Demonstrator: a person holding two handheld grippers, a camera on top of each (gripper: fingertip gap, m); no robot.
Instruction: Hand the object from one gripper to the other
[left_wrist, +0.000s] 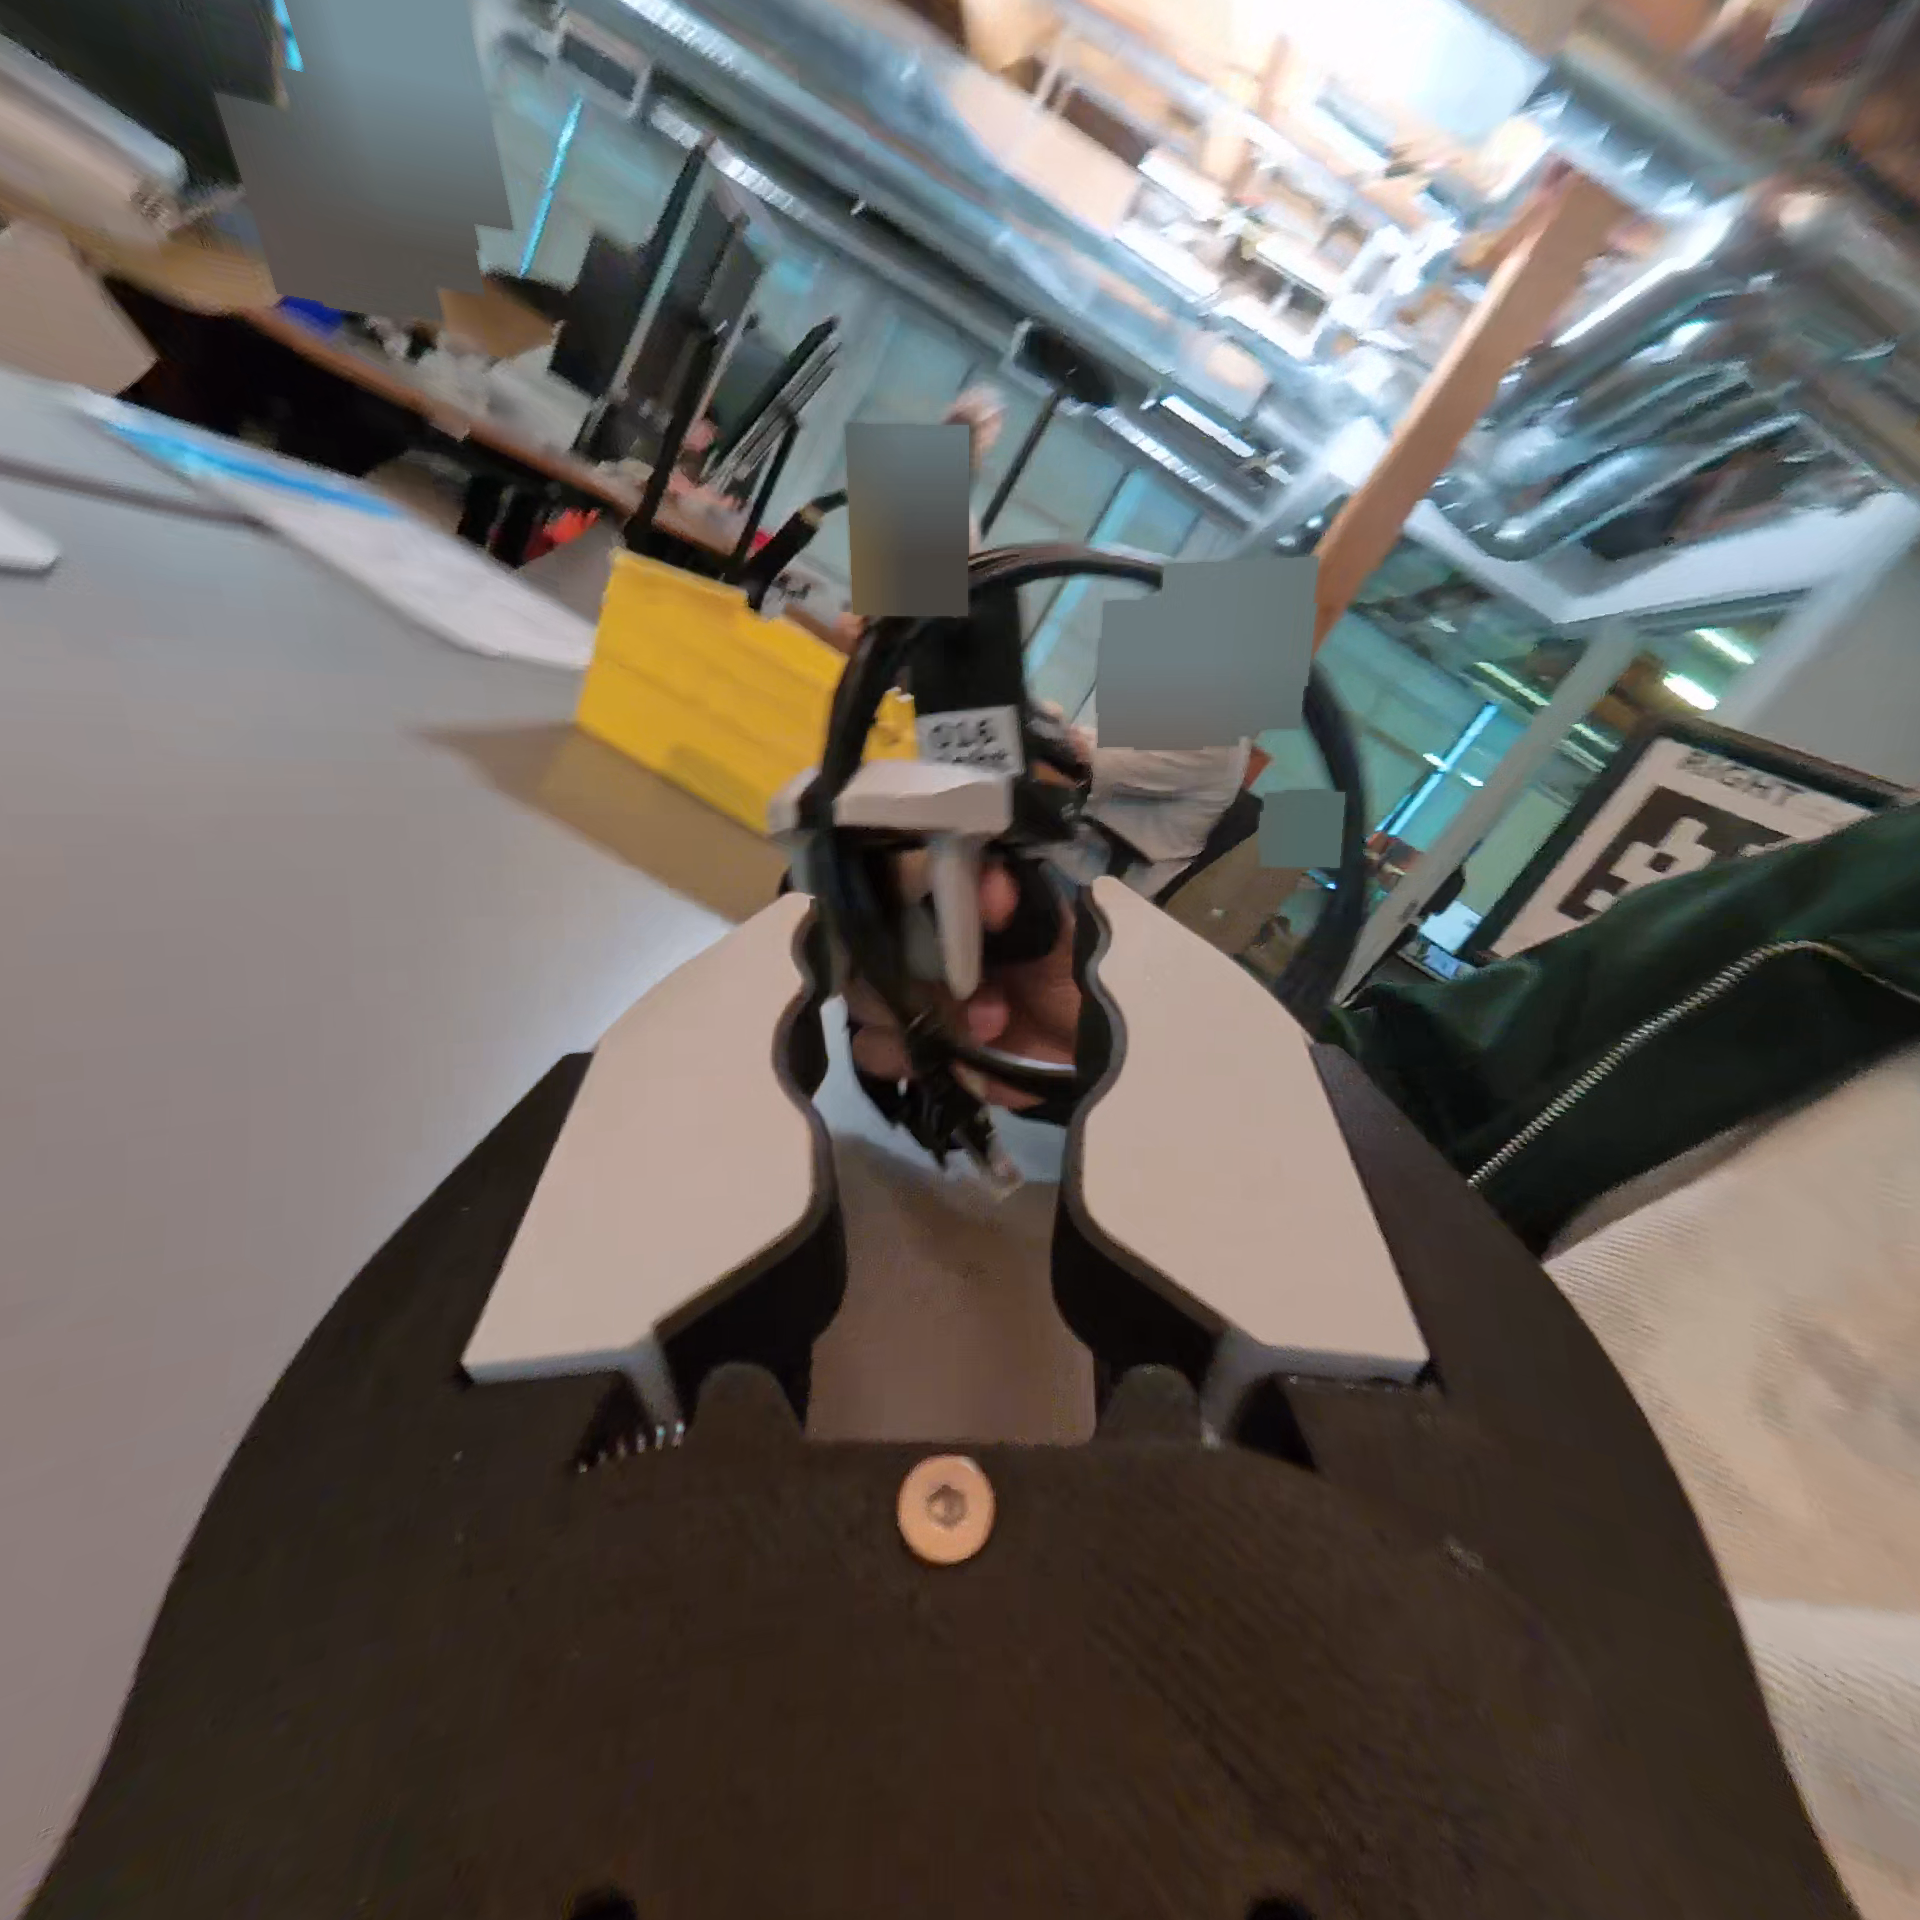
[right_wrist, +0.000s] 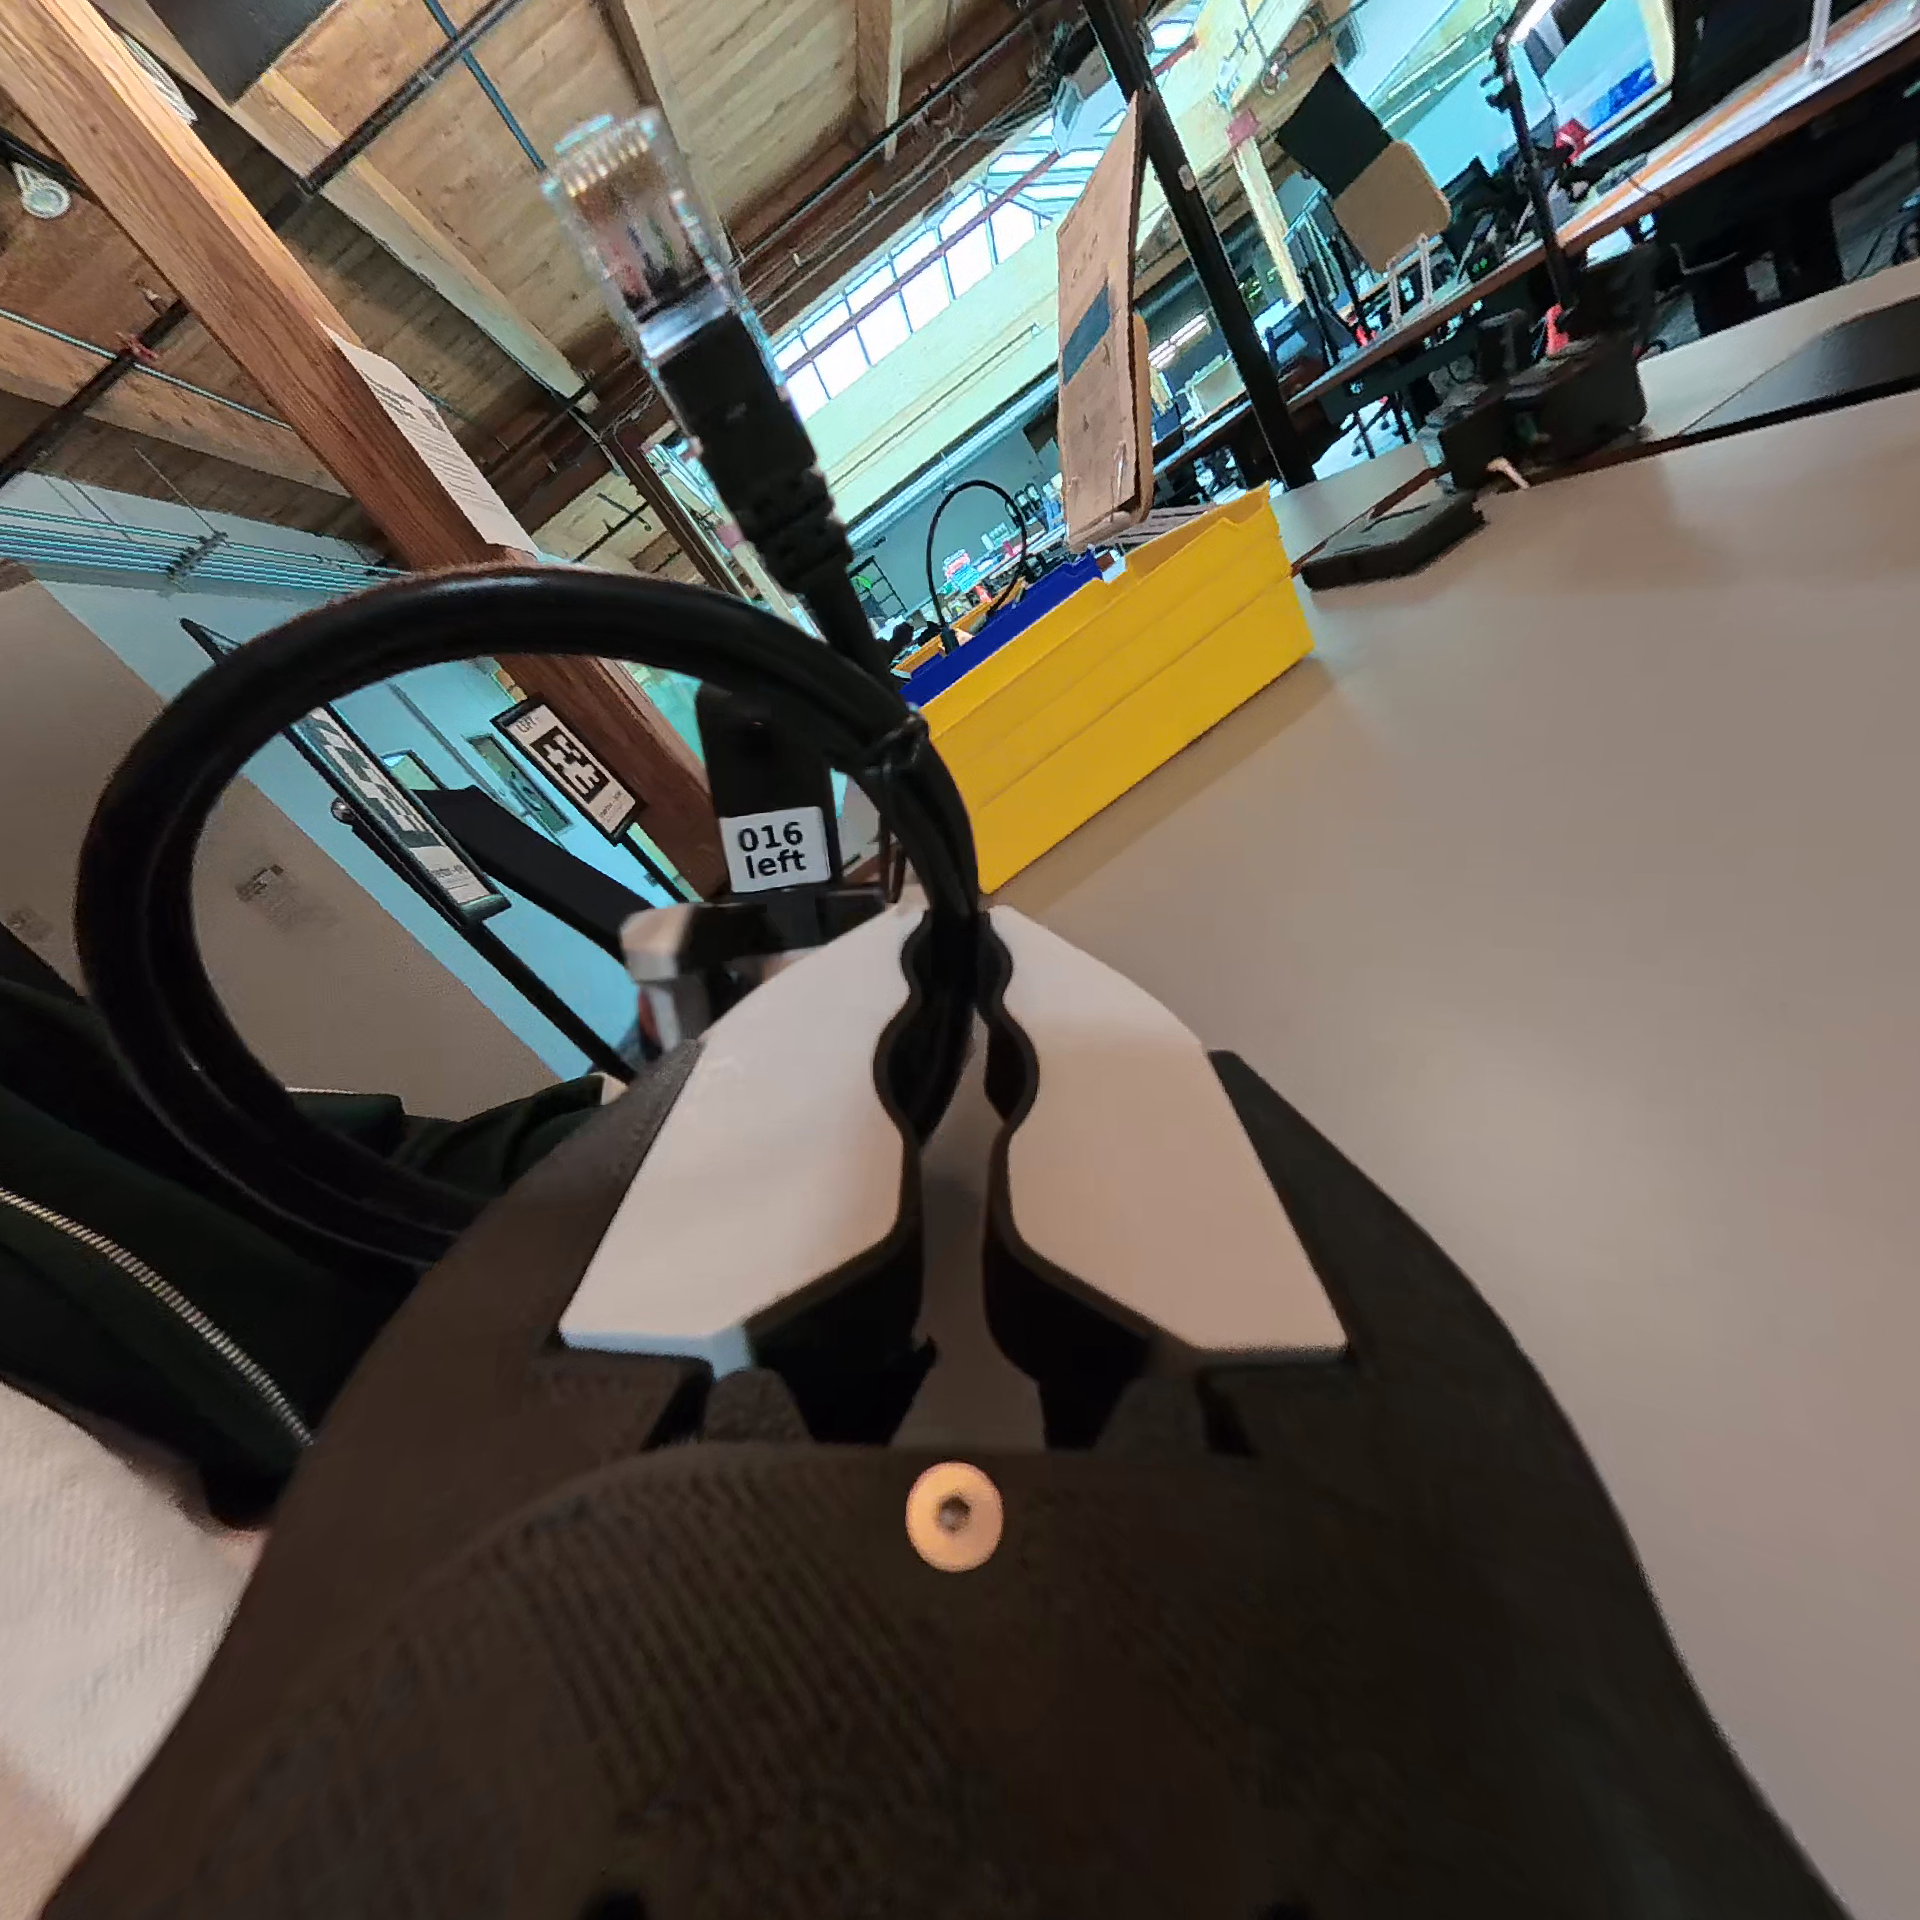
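A coiled black cable (right_wrist: 187, 831) with a clear plug (right_wrist: 644, 208) is held up above the grey table (right_wrist: 1558, 831). My right gripper (right_wrist: 951, 925) is shut on the tied part of the coil. In the left wrist view the right gripper (left_wrist: 904, 810) faces me head on, with the cable (left_wrist: 873, 935) hanging from it and a hand (left_wrist: 1018, 997) behind. My left gripper (left_wrist: 951, 914) is open, its jaws wide apart, and the cable bundle shows in the gap at the fingertips. I cannot tell whether it is between them. The left gripper (right_wrist: 727, 925) shows just behind my right fingertips.
A yellow bin (left_wrist: 707, 686) stands on the table beyond the grippers; it also shows in the right wrist view (right_wrist: 1122, 665) with a blue bin (right_wrist: 997, 623) behind it. A dark green sleeve (left_wrist: 1610, 1018) is at the right. Black items (right_wrist: 1392, 540) lie on the far table. The tips of one gripper are about 4 cm away from the tips of the other.
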